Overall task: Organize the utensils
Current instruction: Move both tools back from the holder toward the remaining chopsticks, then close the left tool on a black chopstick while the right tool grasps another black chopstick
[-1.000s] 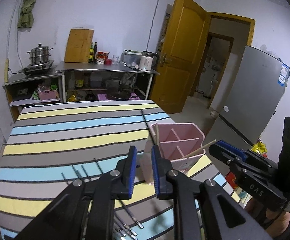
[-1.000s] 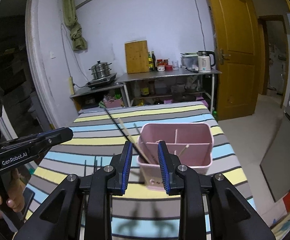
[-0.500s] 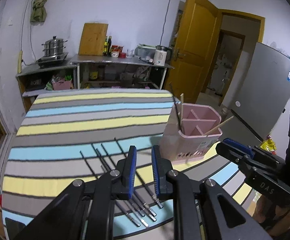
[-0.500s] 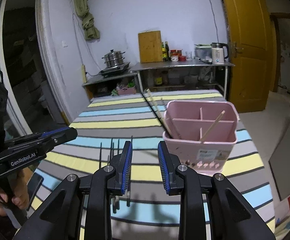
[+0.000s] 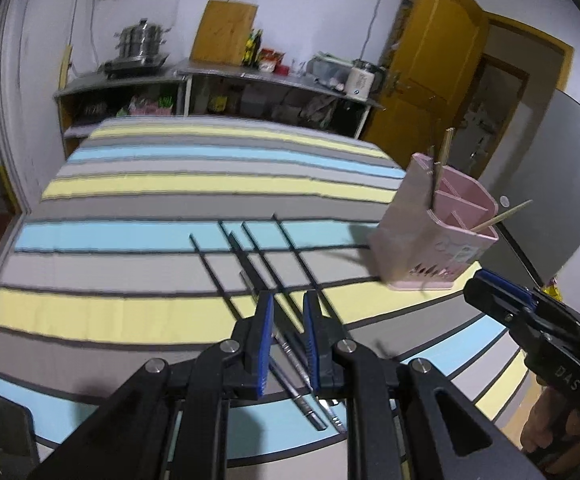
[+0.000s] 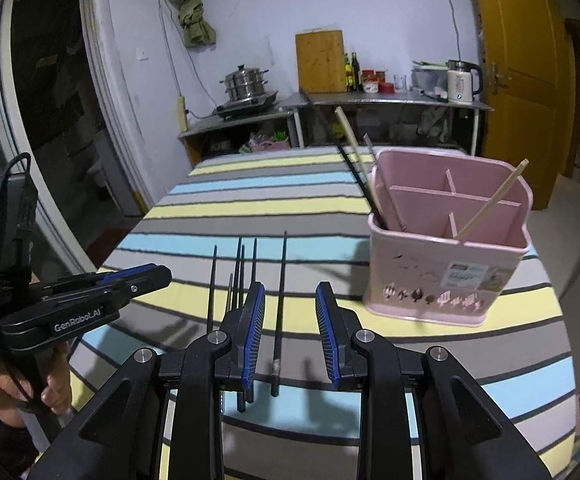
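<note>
Several black chopsticks [image 5: 249, 264] lie side by side on the striped table; they also show in the right wrist view [image 6: 241, 276]. A pink divided utensil holder [image 6: 446, 248] stands to their right, with a few chopsticks leaning inside; it also shows in the left wrist view [image 5: 434, 240]. My left gripper [image 5: 287, 308] is open, low over the near ends of the black chopsticks, and holds nothing. My right gripper [image 6: 290, 300] is open and empty, hovering above one black chopstick [image 6: 279, 300]. Each gripper shows in the other's view, the left one [image 6: 145, 276] and the right one [image 5: 486, 284].
The striped table [image 5: 169, 184] ends close to me and on the right. Behind it stand metal shelves [image 6: 390, 100] with a steamer pot [image 6: 245, 84], a cutting board, bottles and a kettle. A yellow door [image 6: 522, 80] and a grey fridge [image 5: 550, 184] are on the right.
Both grippers have drawn back from the pink holder and dropped toward the chopsticks on the table. The right gripper's jaws have opened wider.
</note>
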The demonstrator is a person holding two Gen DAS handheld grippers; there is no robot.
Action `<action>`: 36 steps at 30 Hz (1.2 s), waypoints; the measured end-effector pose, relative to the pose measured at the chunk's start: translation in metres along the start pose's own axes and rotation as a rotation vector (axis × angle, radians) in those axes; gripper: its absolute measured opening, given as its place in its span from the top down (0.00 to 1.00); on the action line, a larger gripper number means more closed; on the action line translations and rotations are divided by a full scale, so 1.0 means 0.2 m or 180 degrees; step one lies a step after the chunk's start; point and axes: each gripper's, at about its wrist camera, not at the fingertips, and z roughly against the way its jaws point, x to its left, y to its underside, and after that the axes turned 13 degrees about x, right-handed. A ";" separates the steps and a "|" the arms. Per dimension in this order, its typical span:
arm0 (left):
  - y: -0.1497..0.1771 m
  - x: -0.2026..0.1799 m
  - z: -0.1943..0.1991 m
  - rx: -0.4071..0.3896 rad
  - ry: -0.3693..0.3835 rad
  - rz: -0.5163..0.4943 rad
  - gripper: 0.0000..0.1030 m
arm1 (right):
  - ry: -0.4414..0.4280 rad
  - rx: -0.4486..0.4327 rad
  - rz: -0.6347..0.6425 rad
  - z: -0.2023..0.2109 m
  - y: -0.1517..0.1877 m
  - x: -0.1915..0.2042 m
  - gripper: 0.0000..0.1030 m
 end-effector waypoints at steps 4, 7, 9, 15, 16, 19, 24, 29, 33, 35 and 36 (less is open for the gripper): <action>0.02 0.07 -0.09 0.0140 0.0029 0.0165 0.84 | -0.0011 0.0116 0.0027 -0.09 0.00 0.01 0.74; 0.01 0.11 -0.17 0.0234 0.0050 0.0291 0.84 | -0.0036 0.0187 0.0028 -0.15 0.02 0.00 0.74; 0.01 0.14 -0.23 0.0302 0.0061 0.0387 0.84 | -0.0042 0.0237 0.0023 -0.19 0.02 0.00 0.74; -0.04 0.22 -0.37 0.0408 -0.0023 0.0586 0.84 | -0.0073 0.0337 0.0002 -0.28 0.02 -0.01 0.74; -0.05 0.23 -0.39 0.0419 -0.0042 0.0612 0.84 | -0.0073 0.0350 -0.0001 -0.30 0.01 -0.01 0.74; -0.08 0.25 -0.44 0.0438 -0.0096 0.0653 0.84 | -0.0070 0.0399 0.0002 -0.36 -0.01 -0.01 0.74; -0.12 0.23 -0.47 0.0348 -0.0211 0.0542 0.84 | -0.0045 0.0487 0.0019 -0.45 -0.03 0.01 0.74; -0.12 0.20 -0.48 0.0311 -0.0368 0.0231 0.88 | -0.0007 0.0579 0.0057 -0.55 -0.05 0.03 0.78; -0.12 0.24 -0.46 0.0357 -0.0285 0.0118 0.90 | 0.0025 0.0665 0.0051 -0.65 -0.08 0.03 0.79; -0.12 0.25 -0.45 0.0387 -0.0283 0.0060 0.91 | 0.0027 0.0690 0.0054 -0.69 -0.10 0.03 0.79; -0.12 0.26 -0.44 0.0398 -0.0290 0.0037 0.91 | 0.0024 0.0701 0.0060 -0.71 -0.11 0.03 0.79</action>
